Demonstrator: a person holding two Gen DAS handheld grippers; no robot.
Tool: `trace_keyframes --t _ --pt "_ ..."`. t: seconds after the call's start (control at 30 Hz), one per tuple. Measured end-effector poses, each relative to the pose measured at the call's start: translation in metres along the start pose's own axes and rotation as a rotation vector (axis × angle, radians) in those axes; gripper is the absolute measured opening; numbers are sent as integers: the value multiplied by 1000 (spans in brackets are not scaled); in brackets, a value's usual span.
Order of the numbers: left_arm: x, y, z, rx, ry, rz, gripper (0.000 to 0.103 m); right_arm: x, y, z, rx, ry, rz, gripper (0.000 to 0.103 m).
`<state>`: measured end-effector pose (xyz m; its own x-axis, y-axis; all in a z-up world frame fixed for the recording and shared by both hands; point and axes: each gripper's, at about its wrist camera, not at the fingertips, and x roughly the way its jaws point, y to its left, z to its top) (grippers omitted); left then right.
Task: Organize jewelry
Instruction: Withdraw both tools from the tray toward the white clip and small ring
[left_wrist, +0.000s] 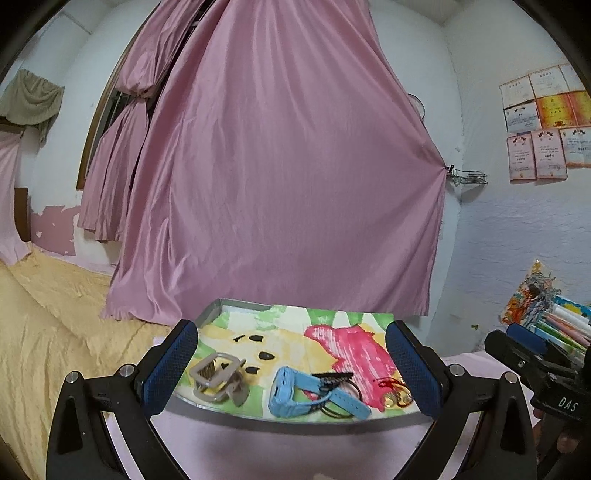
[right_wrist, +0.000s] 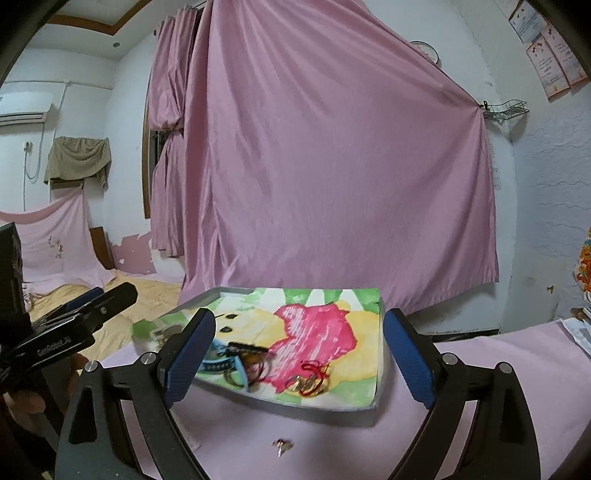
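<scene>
The jewelry lies in a shallow tray (left_wrist: 212, 308) with a colourful drawing as lining, on the pink-covered worktop. The gold rings with red cord (right_wrist: 308, 382) sit in the lower centre of the right wrist view, straight ahead of the right hand-held gripper (right_wrist: 295, 358), whose jaws stand spread and empty. The blue watch (left_wrist: 295, 393) lies with its strap slanting toward lower right, ahead of the left hand-held gripper (left_wrist: 291, 369), also spread and empty. Each piece seems nearer to its own side's hand.
</scene>
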<state>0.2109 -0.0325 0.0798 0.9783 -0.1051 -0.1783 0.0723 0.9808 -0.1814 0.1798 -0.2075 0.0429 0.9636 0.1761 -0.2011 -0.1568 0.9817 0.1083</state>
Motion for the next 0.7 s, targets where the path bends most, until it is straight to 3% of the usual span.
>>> trace_keyframes --t 0.3,0.5,0.7 --pt "-19 6 -6 3 71 -15 102 -23 8 -8 -22 39 34 89" --pt "-23 14 -17 -8 175 -30 102 -32 17 -14 -57 63 35 89" --pt "-18 15 -28 11 276 -20 102 -28 15 -22 -70 144 43 89"
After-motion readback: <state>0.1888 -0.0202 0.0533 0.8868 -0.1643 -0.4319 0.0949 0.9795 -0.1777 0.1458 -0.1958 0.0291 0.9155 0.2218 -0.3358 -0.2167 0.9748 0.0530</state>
